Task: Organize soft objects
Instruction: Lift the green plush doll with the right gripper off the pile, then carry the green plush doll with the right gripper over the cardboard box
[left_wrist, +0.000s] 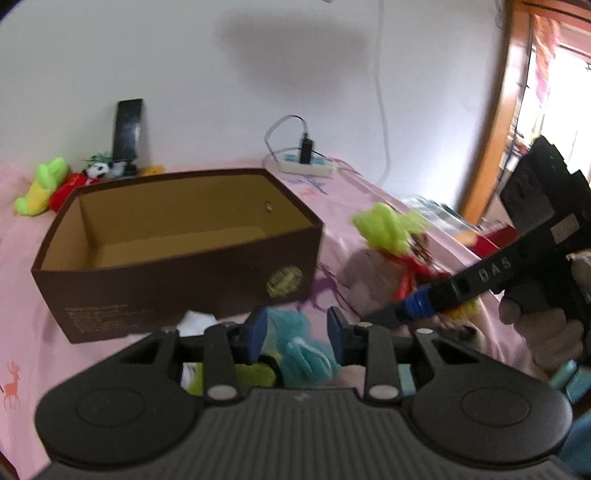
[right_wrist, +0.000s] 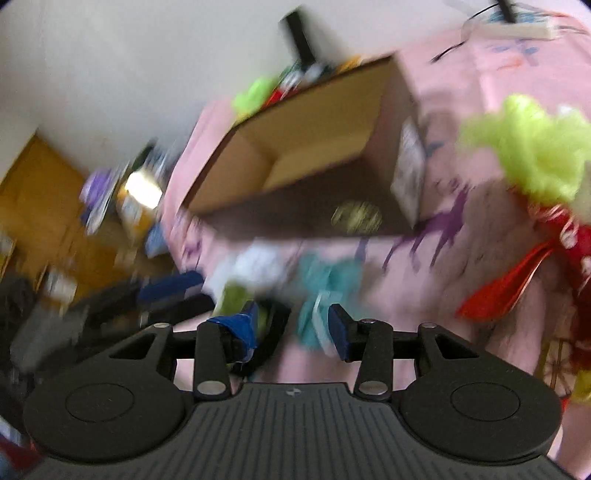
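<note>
From the left wrist, the brown cardboard box (left_wrist: 177, 251) sat empty on the pink deer-print bedsheet (left_wrist: 22, 332) — nothing sorted yet, by my reading. The left gripper (left_wrist: 297, 334) held its jaws open around a teal fluffy soft toy (left_wrist: 303, 354); the green-haired plush doll (left_wrist: 391, 229) waited beside the box. From the right wrist, blurred, the right gripper (right_wrist: 291, 328) hung open over the same sheet — white wall behind.

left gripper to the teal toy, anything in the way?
Nothing visible. The teal toy lies right between the open left gripper's fingers. The right gripper reaches in from the right, beside it, not across the gap.
</note>
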